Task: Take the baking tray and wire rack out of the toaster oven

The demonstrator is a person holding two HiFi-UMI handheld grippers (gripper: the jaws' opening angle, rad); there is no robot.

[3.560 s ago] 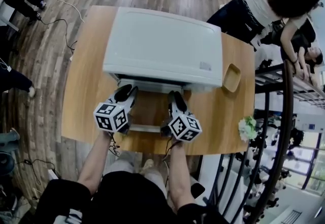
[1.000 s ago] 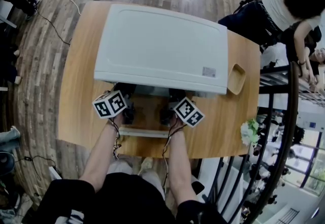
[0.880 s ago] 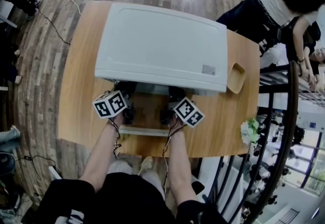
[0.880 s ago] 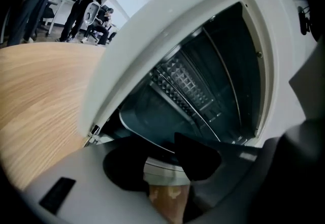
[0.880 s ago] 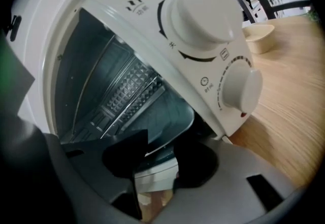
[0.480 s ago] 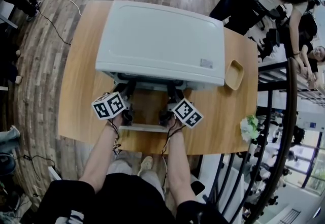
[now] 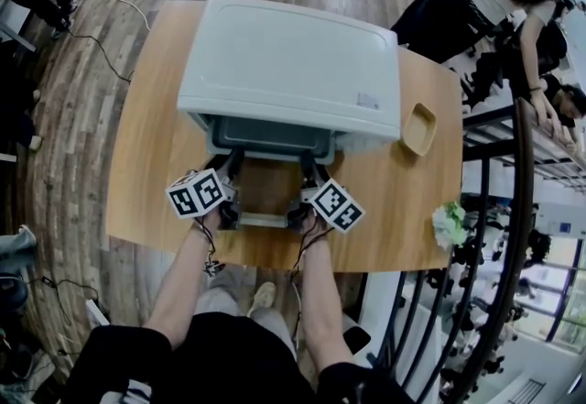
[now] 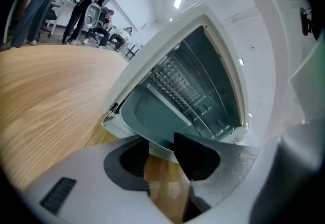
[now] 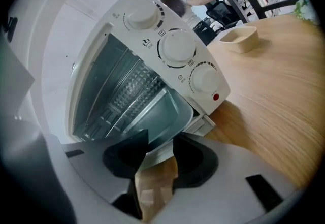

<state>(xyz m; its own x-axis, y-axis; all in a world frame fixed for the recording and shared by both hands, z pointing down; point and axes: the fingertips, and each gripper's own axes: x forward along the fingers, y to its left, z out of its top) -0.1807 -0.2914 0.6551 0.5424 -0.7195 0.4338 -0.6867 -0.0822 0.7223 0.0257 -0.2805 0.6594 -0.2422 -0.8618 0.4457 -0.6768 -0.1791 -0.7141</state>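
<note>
Head view, left gripper [image 7: 229, 166]: at the left of the toaster oven [image 7: 288, 63] mouth, jaws closed on the front lip of the baking tray [image 7: 265, 134]. It takes one corner so that the tray comes out square.
Left gripper view: the tray lip passes between the two black pads [image 8: 195, 156], which pinch it.
Baking tray: partly out of the toaster oven and level, carried at both front corners to keep it from tipping.
Wire rack: thin rods [image 8: 203, 111] inside the toaster oven, above the tray, look like the rack, though I cannot be sure. It seems untouched.
Door [image 7: 265, 201]: folded down flat in front of the toaster oven, directly under the tray's path. The tray must clear it.
Right gripper [image 7: 309, 171]: at the right of the mouth, mirroring the left one, and closed on the same lip [image 9: 157, 153].
Knobs [image 9: 175, 45]: on the toaster oven's right panel, beside the right gripper but apart from it.
Small tan dish [image 7: 419, 129]: on the table [image 7: 156, 118] just right of the toaster oven, out of the way.
Green bundle [image 7: 449, 223]: at the table's right edge, well apart from the toaster oven.
</note>
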